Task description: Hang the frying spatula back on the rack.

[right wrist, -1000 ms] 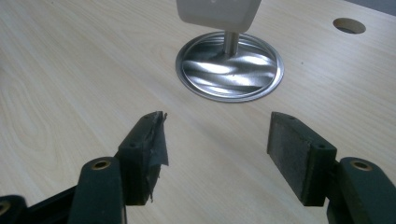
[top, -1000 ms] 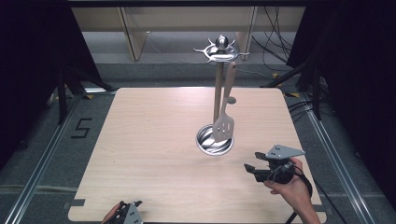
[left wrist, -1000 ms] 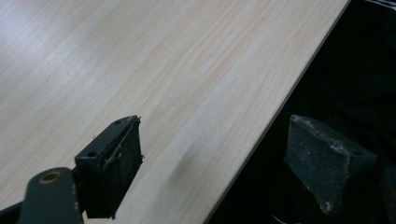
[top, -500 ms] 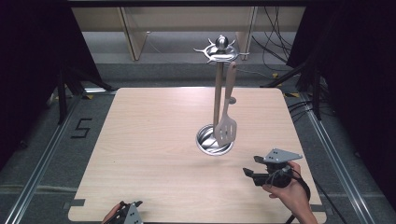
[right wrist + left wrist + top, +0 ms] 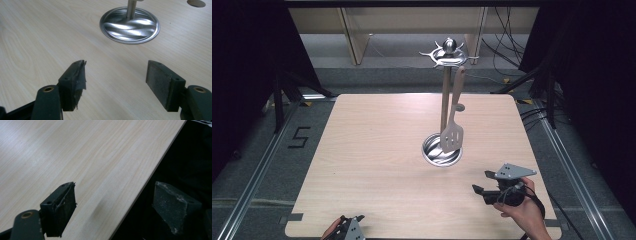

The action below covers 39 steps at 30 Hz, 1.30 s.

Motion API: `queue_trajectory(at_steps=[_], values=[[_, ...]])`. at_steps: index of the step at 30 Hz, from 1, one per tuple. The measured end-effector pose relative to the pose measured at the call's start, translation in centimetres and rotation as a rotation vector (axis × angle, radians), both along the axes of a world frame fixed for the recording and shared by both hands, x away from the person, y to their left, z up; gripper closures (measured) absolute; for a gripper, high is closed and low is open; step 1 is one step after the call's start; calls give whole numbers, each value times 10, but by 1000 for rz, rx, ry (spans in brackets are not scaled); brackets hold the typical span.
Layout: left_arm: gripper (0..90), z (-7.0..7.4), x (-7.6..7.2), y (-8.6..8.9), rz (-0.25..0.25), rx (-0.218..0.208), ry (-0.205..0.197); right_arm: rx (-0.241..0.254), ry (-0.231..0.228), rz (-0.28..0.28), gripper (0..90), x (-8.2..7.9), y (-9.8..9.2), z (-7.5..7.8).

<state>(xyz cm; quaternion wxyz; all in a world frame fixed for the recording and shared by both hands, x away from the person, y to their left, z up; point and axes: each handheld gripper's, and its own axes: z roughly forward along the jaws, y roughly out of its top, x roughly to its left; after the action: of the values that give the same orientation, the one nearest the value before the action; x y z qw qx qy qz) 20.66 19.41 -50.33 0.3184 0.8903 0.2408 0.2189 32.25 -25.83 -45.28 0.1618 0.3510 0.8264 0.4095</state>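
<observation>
Right claw (image 5: 479, 191) near table's front-right corner, jaws spread wide, nothing between — have just been opening further; pads (image 5: 160, 80) bare, wood under them. Pointed toward rack base (image 5: 130, 25), a shiny round dish w/ post rising from it. Well apart from rack, no contact.

Spatula (image 5: 453, 117) hangs from hook at top of rack (image 5: 445, 90), wooden handle up, slotted blade down, just above base dish. Looks settled on hook, hanging free.

Judged step: spatula hung, right claw released & clear of rack; probably end of placing, or pause before a fresh reach. If next move = taking spatula again: lift claw to handle height, approach from front-right, close on handle w/o knocking post; rack tall & narrow, could tip.

Left claw (image 5: 347, 230) at front edge of table (image 5: 362, 150), low left; likewise spread, empty. In left gripper view one pad (image 5: 62, 207) over wood, the other hanging past table rim over dark floor.

Room: plenty. Bare wood all round rack, esp. left half. Right claw near right & front edges, so little margin to pull back further; inward & up free.
</observation>
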Motion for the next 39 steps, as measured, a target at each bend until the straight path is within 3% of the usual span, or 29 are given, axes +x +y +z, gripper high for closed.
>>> queue_trajectory(at_steps=[1, 2, 4, 6, 7, 10, 11, 13, 20, 22, 23, 32, 34, 37, 39], values=[[178, 0, 0, 0, 0, -5, 2, 13, 25, -17, 325, -3, 1, 0], [178, 0, 0, 0, 1, -7, 0, 3, -5, 1, 324, -2, -1, -1], [178, 0, 0, 0, 2, -7, -1, 10, 13, -10, 322, -6, -1, -2], [178, 0, 0, 0, 2, -8, -1, 14, 2, -9, 320, -8, -3, -5], [178, 0, 0, 0, 1, -7, 0, 23, 24, -21, 319, -11, -2, -6], [178, 0, 0, -1, 1, -1, 0, 14, -2, -14, 318, -13, -5, -10], [178, -1, 0, -1, 0, 2, 1, 28, 39, -36, 317, -16, -4, -11], [178, -1, 0, -1, 2, -1, 1, 14, 13, -19, 315, -15, -6, -12], [179, 0, 0, 0, -2, 2, 0, 18, 39, -25, 301, -24, -3, -17], [178, 0, 0, 0, -2, -4, 1, 6, 37, -13, 300, -25, -3, -18], [178, 0, 0, 0, -2, -4, 1, -17, 13, 0, 299, -26, -3, -20], [178, 0, 0, -1, 1, 3, -2, -22, 18, -4, 271, -34, -5, -25], [178, 0, 0, -1, 2, 2, -2, -21, 36, 11, 269, -36, -6, -26], [178, -1, 0, -1, 2, 3, -2, -12, 59, -9, 267, -40, -5, -27], [179, 1, 0, -1, -1, 16, 7, -29, 37, -5, 267, -39, -6, -29]])
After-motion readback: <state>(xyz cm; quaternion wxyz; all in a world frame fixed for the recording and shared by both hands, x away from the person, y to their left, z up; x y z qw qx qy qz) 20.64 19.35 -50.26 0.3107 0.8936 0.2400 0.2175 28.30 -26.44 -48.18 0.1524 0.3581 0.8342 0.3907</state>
